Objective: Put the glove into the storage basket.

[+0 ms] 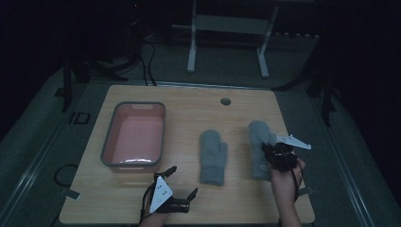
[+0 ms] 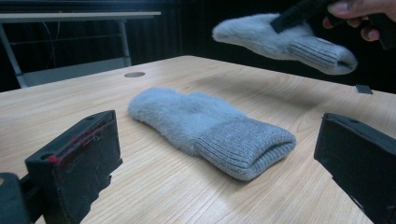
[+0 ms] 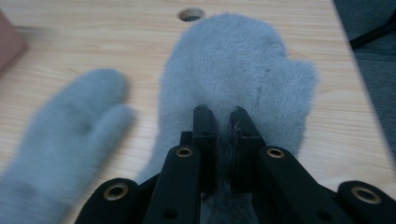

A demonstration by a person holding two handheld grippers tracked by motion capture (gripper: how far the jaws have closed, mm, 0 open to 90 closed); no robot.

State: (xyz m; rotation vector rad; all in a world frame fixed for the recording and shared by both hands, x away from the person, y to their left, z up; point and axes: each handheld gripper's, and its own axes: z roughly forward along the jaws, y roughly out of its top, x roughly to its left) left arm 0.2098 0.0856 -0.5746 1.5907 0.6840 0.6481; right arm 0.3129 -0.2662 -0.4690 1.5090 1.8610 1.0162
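Two fuzzy grey mittens are on the wooden table (image 1: 189, 101). One mitten (image 1: 213, 156) (image 2: 210, 123) (image 3: 70, 126) lies flat in the middle. My right gripper (image 1: 273, 151) (image 3: 223, 119) is shut on the other mitten (image 1: 259, 142) (image 3: 238, 70), pinching its fleece and holding it above the tabletop, as the left gripper view shows with the lifted mitten (image 2: 280, 39) in the air. My left gripper (image 1: 182, 182) (image 2: 210, 154) rests near the front edge, open, its jaws wide apart and pointed at the flat mitten.
A pink bin with a grey rim (image 1: 108, 142) stands empty at the table's left. A round cable hole (image 1: 225, 101) sits near the far edge. A white frame (image 1: 227, 28) stands on the floor beyond the table.
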